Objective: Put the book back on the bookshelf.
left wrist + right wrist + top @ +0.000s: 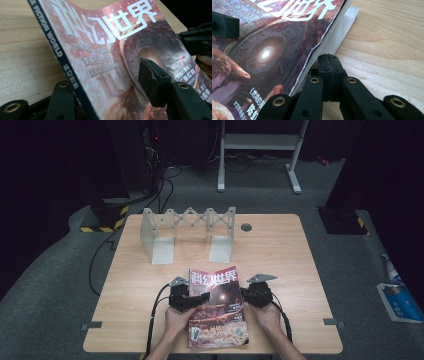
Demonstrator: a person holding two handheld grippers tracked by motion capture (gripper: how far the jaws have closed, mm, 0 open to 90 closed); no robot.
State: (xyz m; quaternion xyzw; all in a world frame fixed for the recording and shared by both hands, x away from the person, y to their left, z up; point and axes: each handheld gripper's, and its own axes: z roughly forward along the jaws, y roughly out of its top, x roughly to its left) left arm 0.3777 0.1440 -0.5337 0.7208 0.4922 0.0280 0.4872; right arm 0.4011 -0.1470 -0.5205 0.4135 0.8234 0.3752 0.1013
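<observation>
Red magazine (216, 305) clamped at spine by left gripper (192, 301); right gripper (248, 296) fully closed, empty, beside right edge.

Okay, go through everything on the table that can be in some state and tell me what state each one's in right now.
Magazine: closed, cover up, spine side raised off the table.
Left tool: jaws astride the magazine's spine edge, one above the cover, one below.
Right tool: jaws shut together, empty, at the magazine's open page edge.
Folding rack: stretched open, upright, nothing in it.
Table: level, bearing the magazine and rack.
</observation>
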